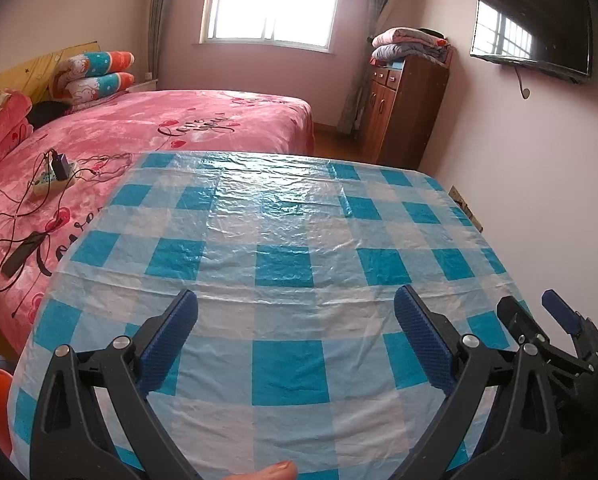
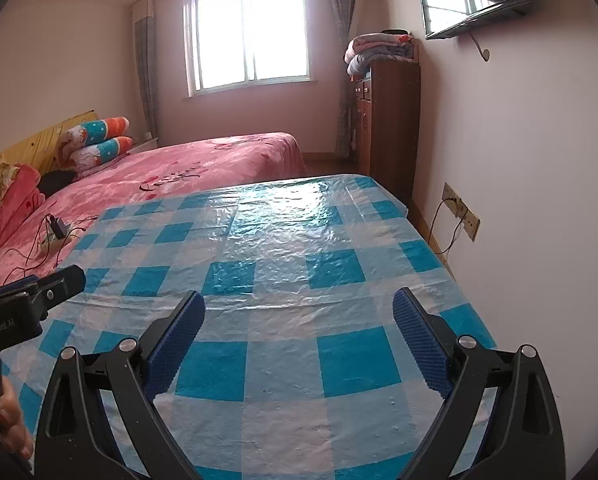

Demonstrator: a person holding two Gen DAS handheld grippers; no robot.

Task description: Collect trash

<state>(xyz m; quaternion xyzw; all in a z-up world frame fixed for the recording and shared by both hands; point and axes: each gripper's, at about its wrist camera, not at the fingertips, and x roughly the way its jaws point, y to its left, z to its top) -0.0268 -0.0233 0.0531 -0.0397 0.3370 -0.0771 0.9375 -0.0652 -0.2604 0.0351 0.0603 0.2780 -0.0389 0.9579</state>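
A table (image 1: 283,216) covered with a blue-and-white checked plastic cloth fills both views (image 2: 283,240). No trash shows on it in either view. My left gripper (image 1: 295,304) is open and empty, held above the near part of the table. My right gripper (image 2: 299,304) is open and empty too, above the near part of the table. The right gripper shows at the right edge of the left wrist view (image 1: 539,312), beside the left one. The left gripper shows at the left edge of the right wrist view (image 2: 39,288).
A bed with a pink cover (image 1: 139,128) stands left of the table, with a power strip and cables (image 1: 55,176) on it. A wooden cabinet (image 1: 403,108) with folded blankets stands behind. A TV (image 1: 531,24) hangs on the right wall. Wall sockets (image 2: 459,208) are beside the table.
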